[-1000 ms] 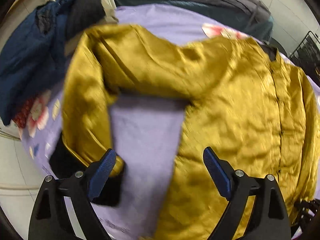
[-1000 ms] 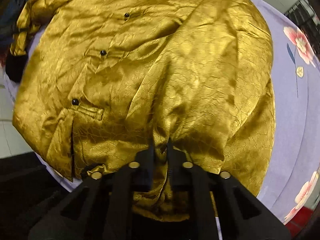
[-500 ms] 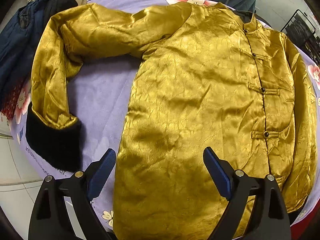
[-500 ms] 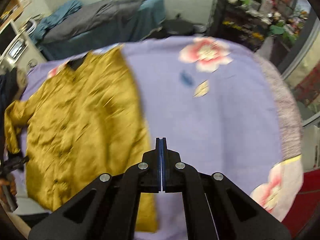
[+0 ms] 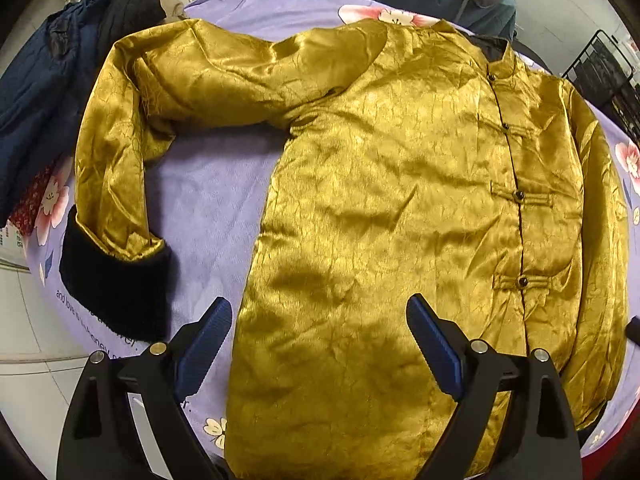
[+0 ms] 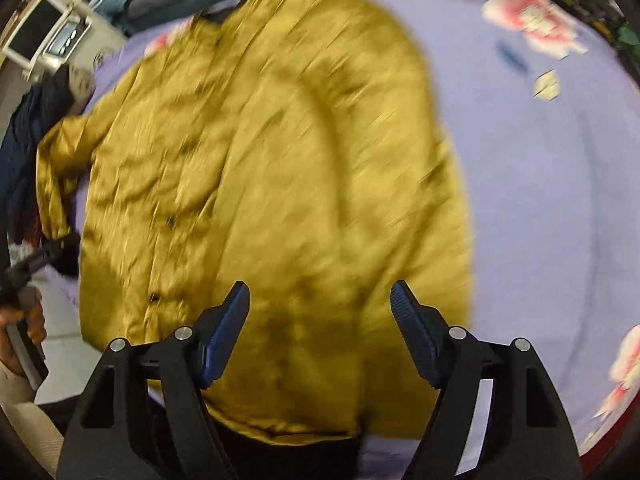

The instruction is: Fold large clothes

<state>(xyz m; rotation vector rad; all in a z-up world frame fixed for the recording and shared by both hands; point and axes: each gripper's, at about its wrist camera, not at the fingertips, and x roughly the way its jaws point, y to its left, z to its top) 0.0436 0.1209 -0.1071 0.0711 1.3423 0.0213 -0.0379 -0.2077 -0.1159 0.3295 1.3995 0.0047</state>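
Gold jacket (image 5: 384,208) lay spread front-up on the lilac sheet (image 5: 216,188), buttons done up along the placket. L gripper (image 5: 318,344) pointed steeply down over the hem area, jaws wide, nothing between the pads; the jacket's side edge ran just inside the L finger (image 5: 208,340), and the R finger (image 5: 432,344) sat over the body panel, left of the lowest button (image 5: 522,281). One sleeve (image 5: 120,152) bent out and back toward the fingers, its black cuff (image 5: 112,284) lying on the sheet just beyond and outside the L finger. Dark blue clothes (image 5: 36,92) piled further out on that side, past the sleeve. R gripper (image 6: 320,320) also aimed down, jaws opening, no fabric pinched; view blurred. Jacket (image 6: 260,180) filled the space ahead of and between both its fingers, w/ the hem and a dark strip, prob. lining, just below them. Bare sheet (image 6: 540,200) w/ pink flower print stretched out beyond its R finger (image 6: 416,332). A hand (image 6: 24,320) gripping a handle showed far outside its L finger (image 6: 224,328).
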